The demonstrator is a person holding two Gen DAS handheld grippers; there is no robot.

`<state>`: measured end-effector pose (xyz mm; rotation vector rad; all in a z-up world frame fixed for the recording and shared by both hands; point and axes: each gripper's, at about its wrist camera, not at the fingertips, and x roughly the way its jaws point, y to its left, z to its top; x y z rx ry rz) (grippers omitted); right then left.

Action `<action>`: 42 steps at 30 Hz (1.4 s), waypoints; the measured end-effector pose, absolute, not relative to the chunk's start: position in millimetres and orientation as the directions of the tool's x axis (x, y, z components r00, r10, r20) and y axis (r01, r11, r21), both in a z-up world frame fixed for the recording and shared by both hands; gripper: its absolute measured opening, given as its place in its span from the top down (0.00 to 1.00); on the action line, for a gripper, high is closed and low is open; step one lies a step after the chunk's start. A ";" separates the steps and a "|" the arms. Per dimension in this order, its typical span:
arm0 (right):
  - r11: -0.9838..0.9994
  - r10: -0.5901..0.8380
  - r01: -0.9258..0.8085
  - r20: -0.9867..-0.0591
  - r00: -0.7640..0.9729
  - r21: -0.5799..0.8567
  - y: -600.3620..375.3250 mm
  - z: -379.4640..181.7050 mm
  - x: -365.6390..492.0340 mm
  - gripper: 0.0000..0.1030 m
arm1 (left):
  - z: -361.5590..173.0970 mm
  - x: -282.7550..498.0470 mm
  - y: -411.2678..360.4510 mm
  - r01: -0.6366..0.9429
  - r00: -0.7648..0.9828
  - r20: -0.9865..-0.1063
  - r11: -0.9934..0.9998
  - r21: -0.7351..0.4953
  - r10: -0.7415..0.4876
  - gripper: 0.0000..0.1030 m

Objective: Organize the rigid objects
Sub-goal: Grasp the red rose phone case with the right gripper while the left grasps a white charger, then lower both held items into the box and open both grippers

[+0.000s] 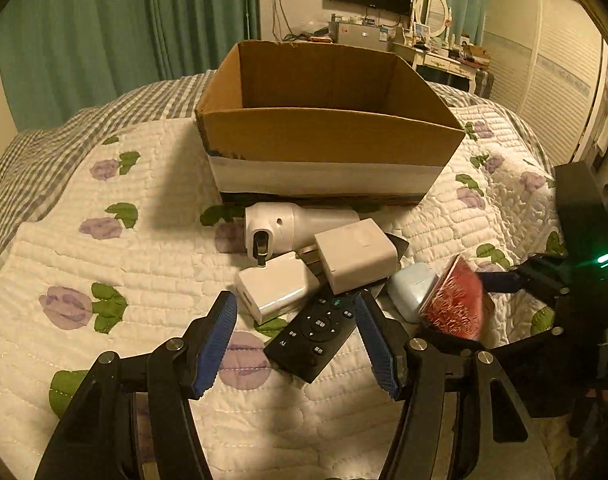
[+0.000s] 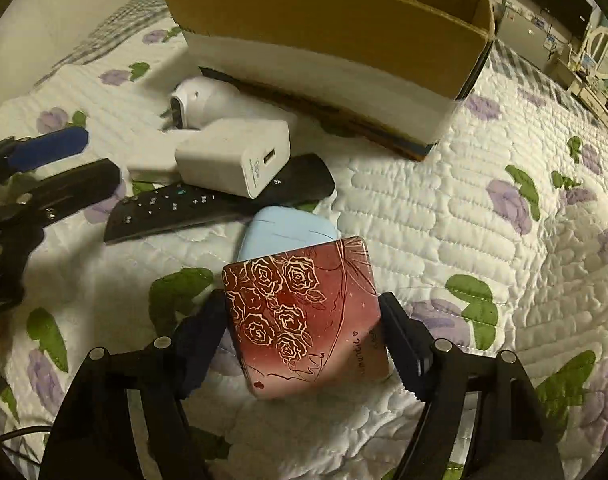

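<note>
The right gripper (image 2: 304, 340) grips a red case (image 2: 304, 320) printed with pale rose outlines, its two fingers pressed against the case's left and right edges. The case is tilted, its far edge overlapping a pale blue case (image 2: 287, 230) that lies on the quilt (image 2: 444, 208). From the left wrist view the same red case (image 1: 456, 304) shows edge-on at the right, with the right gripper's black frame behind it and a green light glowing there.

The left gripper (image 1: 295, 336) is spread wide with nothing between its blue-padded fingers (image 1: 215, 340). It points low over the quilt toward the pile of objects, its fingertips on either side of the near end of a black remote (image 1: 312, 332), apparently without touching it.

The pile sits on the quilt just in front of the cardboard box's (image 1: 328, 136) near wall. A white charger block (image 1: 356, 254) lies on top of the remote, and a second white block (image 1: 273, 286) lies beside it to the left. Behind them a white cylindrical device (image 1: 287, 228) lies on its side against the foot of the box. The remote's far end is hidden under the charger block, and a dark flat thing beneath the block is too covered to name. The floor of the box cannot be seen from either camera.
</note>
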<state>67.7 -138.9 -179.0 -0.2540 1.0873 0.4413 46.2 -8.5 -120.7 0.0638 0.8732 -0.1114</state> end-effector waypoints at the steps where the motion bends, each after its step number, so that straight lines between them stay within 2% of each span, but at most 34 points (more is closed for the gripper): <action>1: 0.886 0.230 -0.463 -0.889 0.397 0.023 -141.0 -176.0 66.4 0.28 | -119.7 47.0 -11.0 0.128 0.637 -0.768 0.992 0.016 -0.069 0.38; 4: 0.893 0.274 -0.446 -0.856 0.439 0.057 -154.7 -152.9 64.2 0.29 | -117.8 52.6 -19.6 0.146 0.632 -0.769 0.989 0.003 -0.091 0.38; 8: 0.915 0.243 -0.403 -0.819 0.519 0.016 -175.5 -122.2 77.5 0.31 | -121.3 66.1 -33.7 0.159 0.616 -0.780 0.987 -0.013 -0.110 0.38; 9: 0.921 0.232 -0.389 -0.814 0.533 0.008 -180.8 -117.3 82.6 0.35 | -122.8 69.6 -36.1 0.157 0.612 -0.783 0.987 -0.018 -0.112 0.38; 11: 0.931 0.210 -0.366 -0.807 0.552 -0.008 -187.3 -111.0 91.2 0.47 | -128.0 79.2 -41.7 0.154 0.594 -0.794 0.987 -0.044 -0.128 0.38; 12: 0.933 0.209 -0.359 -0.807 0.553 -0.004 -189.6 -111.3 94.9 0.75 | -129.8 82.1 -43.3 0.153 0.587 -0.798 0.987 -0.052 -0.134 0.38; 13: 0.934 0.216 -0.358 -0.810 0.546 0.007 -187.7 -113.8 97.6 0.80 | -133.1 85.9 -46.0 0.155 0.579 -0.803 0.986 -0.060 -0.140 0.38; 17: 0.929 0.245 -0.365 -0.840 0.484 0.061 -193.9 -126.8 104.8 0.81 | -145.3 97.1 -53.4 0.146 0.557 -0.823 0.988 -0.040 -0.115 0.38; 21: 0.937 0.234 -0.344 -0.839 0.492 0.059 -199.4 -122.8 106.4 0.85 | -151.5 107.8 -51.4 0.103 0.545 -0.831 0.992 -0.065 -0.111 0.38; 24: 0.942 0.230 -0.330 -0.840 0.492 0.065 -201.3 -126.4 104.5 0.85 | -152.0 111.4 -50.3 0.089 0.554 -0.825 0.993 -0.075 -0.112 0.41; 26: 0.944 0.217 -0.325 -0.849 0.482 0.057 -201.6 -128.8 105.6 0.85 | -151.8 109.5 -48.0 0.081 0.562 -0.821 0.995 -0.066 -0.100 0.49; 31: 0.949 0.187 -0.314 -0.852 0.489 0.028 -199.1 -143.2 100.8 0.87 | -144.9 97.1 -43.4 0.107 0.572 -0.809 0.990 -0.089 -0.135 0.50; 34: 0.950 0.188 -0.311 -0.830 0.525 0.019 -199.6 -132.3 93.9 0.91 | -131.8 81.8 -42.4 0.128 0.605 -0.785 0.989 -0.073 -0.136 0.50; 42: 0.941 0.221 -0.338 -0.766 0.604 0.005 -193.6 -89.2 77.0 0.91 | -73.5 54.7 -35.3 0.130 0.699 -0.697 0.987 -0.093 -0.157 0.50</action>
